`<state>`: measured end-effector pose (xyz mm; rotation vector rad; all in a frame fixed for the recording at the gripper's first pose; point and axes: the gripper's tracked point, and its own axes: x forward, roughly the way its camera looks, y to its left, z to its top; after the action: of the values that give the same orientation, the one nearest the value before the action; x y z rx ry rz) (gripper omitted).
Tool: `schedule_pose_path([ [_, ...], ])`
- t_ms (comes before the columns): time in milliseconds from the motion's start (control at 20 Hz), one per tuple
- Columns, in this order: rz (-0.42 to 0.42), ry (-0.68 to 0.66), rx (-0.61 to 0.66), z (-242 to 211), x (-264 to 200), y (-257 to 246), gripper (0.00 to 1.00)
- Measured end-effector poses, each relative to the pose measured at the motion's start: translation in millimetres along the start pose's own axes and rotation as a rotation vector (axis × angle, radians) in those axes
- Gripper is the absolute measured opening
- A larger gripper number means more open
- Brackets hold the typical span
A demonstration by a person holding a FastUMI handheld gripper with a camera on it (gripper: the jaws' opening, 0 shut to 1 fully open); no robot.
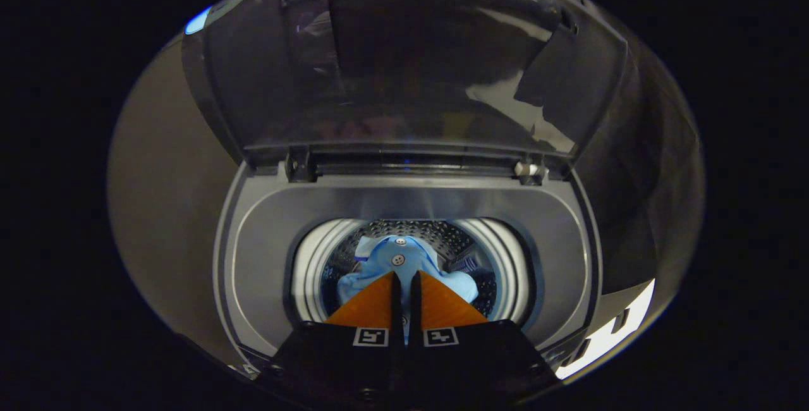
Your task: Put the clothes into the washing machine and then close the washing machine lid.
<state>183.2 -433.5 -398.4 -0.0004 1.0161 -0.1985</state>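
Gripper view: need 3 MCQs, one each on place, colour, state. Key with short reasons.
1. Where is the shirt?
A. on the lid
B. in the drum, over its opening
C. on the floor

2. The shirt's colour?
A. light blue
B. red
C. white

3. The washing machine lid is:
A. closed
B. removed
C. raised open

Key: 1 B, the cloth sits inside the drum ring just ahead of the gripper. 2 A, pale blue fabric with buttons. 3 C, the lid stands up behind the opening on its hinges. The fingers are nearly together, cloth between the tips.
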Motion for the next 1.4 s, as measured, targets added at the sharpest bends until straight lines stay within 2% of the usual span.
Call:
schedule_pose_path([
  [400,-0.01,0.068,-0.038,-23,26,0,0.06],
  [450,-0.002,0.071,-0.04,-24,25,0,0.1],
  [700,0.004,0.039,-0.004,-14,23,-4,1.0],
  [950,-0.016,0.006,-0.03,-1,8,-14,1.0],
  [1050,0.004,-0.045,-0.032,13,-4,-14,1.0],
  [1400,-0.018,-0.167,-0.023,80,-85,-30,0.99],
])
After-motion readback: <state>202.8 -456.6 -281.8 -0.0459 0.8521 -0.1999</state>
